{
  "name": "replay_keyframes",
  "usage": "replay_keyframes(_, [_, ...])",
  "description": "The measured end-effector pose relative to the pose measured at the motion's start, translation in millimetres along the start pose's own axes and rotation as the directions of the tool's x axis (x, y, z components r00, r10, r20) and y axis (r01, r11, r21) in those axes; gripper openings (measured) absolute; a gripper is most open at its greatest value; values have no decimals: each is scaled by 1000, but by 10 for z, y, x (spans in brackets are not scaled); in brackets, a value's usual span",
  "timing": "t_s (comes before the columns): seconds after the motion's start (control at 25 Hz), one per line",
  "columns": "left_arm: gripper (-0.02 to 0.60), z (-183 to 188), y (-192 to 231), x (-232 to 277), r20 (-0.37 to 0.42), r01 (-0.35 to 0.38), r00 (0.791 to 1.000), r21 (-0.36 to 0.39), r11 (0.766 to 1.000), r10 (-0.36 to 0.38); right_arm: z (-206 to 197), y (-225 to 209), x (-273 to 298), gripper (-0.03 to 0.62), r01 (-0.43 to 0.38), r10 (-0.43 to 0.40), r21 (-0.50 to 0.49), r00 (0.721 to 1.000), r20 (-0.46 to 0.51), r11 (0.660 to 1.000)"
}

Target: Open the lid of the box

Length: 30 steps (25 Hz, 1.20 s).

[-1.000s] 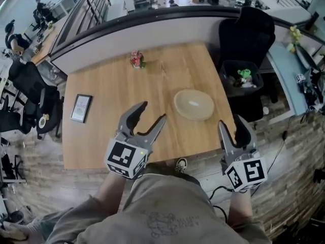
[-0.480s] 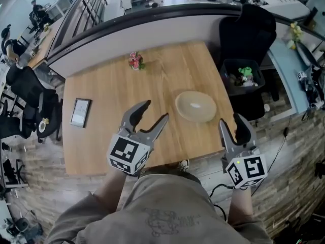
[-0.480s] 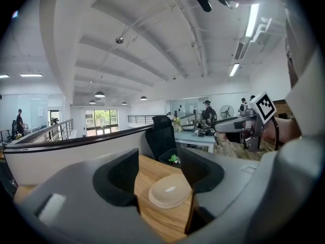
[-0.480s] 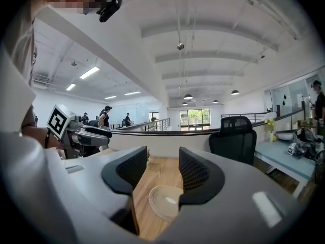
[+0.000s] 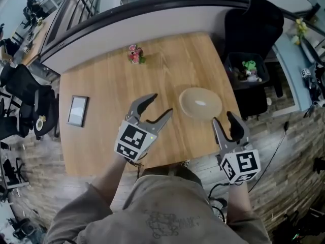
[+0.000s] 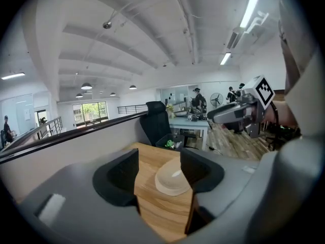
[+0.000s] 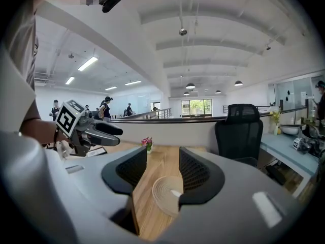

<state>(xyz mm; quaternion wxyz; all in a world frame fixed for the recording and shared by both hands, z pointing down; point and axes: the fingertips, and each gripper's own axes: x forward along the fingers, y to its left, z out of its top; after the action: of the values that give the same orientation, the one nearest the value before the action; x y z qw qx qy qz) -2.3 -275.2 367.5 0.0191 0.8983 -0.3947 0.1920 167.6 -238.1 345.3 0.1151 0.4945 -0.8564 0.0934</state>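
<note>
1. Both grippers have come forward and lower over the wooden surface (image 5: 109,85), closing on the round cream box (image 5: 200,103) near its right front edge.
2. The left gripper (image 5: 160,105) stands open and empty, near the box's left side and aimed at it.
3. The right gripper (image 5: 223,119) is also open and empty, now just beside the box's near right rim.
4. The lid (image 5: 199,98) is untouched and seated.
5. Judgement: the approach is nearly done. Next, one gripper likely steadies the base while the other takes the lid.
</note>
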Motion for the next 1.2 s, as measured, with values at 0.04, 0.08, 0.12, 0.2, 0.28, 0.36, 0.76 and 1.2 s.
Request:
replay_keyframes(0.04, [258,-58,29,70,-8,17,1000,9,1000,-17,-36,19,70,181,-7,7,0,1000,-12,1000])
replay_keyframes(0.08, [258,-132,54,141,-18,38,999,16,999,-38,-81,42,140,181,-13,13,2,1000,-26,1000])
replay_keyframes(0.12, [259,-212,74,215,-26,62,998,26,998,-62,-132,63,214,181,-20,20,3,999,-41,1000])
replay_keyframes(0.2, [261,-376,93,375,-48,117,992,50,992,-115,-242,86,366,181,-31,31,3,997,-71,1000])
replay_keyframes(0.28, [261,-552,98,547,-89,170,983,74,983,-163,-358,89,517,181,-40,40,6,994,-98,999])
replay_keyframes(0.36, [261,-741,118,726,-140,212,970,96,973,-198,-485,88,671,181,-49,50,9,990,-129,999])
replay_keyframes(0.76, [308,-1683,189,1501,-290,388,902,225,894,-318,-1070,118,1227,184,-122,118,-3,968,-220,993])
replay_keyframes(1.2, [327,-2358,-4,2045,-353,546,820,243,802,-451,-1752,116,1619,199,-186,164,-20,906,-390,982])
